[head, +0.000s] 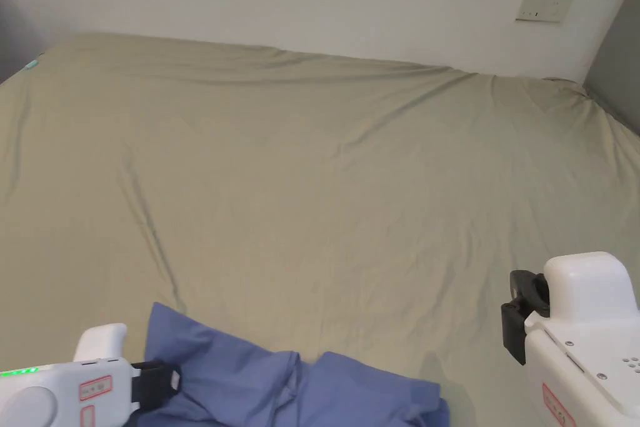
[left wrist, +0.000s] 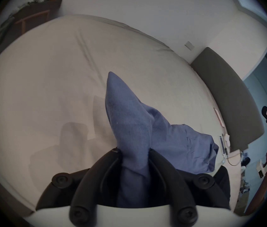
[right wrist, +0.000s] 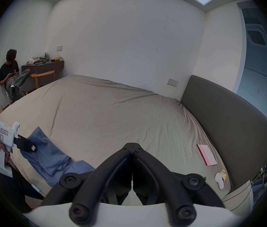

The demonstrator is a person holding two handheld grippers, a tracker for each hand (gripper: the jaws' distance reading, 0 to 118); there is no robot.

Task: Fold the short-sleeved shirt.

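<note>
A blue short-sleeved shirt (head: 275,378) lies crumpled at the near edge of the bed. My left gripper (head: 164,379) is shut on one end of it. In the left gripper view the blue shirt (left wrist: 129,124) stands up in a pointed fold from between the two black jaws of the left gripper (left wrist: 133,153). My right gripper (head: 515,322) hangs over the bed to the right of the shirt. In the right gripper view the right gripper (right wrist: 132,148) has its jaws pressed together with nothing in them, and the left gripper (right wrist: 31,147) holds the shirt (right wrist: 50,158) at lower left.
The bed sheet (head: 325,184) is beige and creased. A dark headboard (right wrist: 228,124) runs along the right side, with a pink booklet (right wrist: 206,154) and a small white object (right wrist: 218,179) near it. A person (right wrist: 9,73) sits by a shelf (right wrist: 42,66) in the far left corner.
</note>
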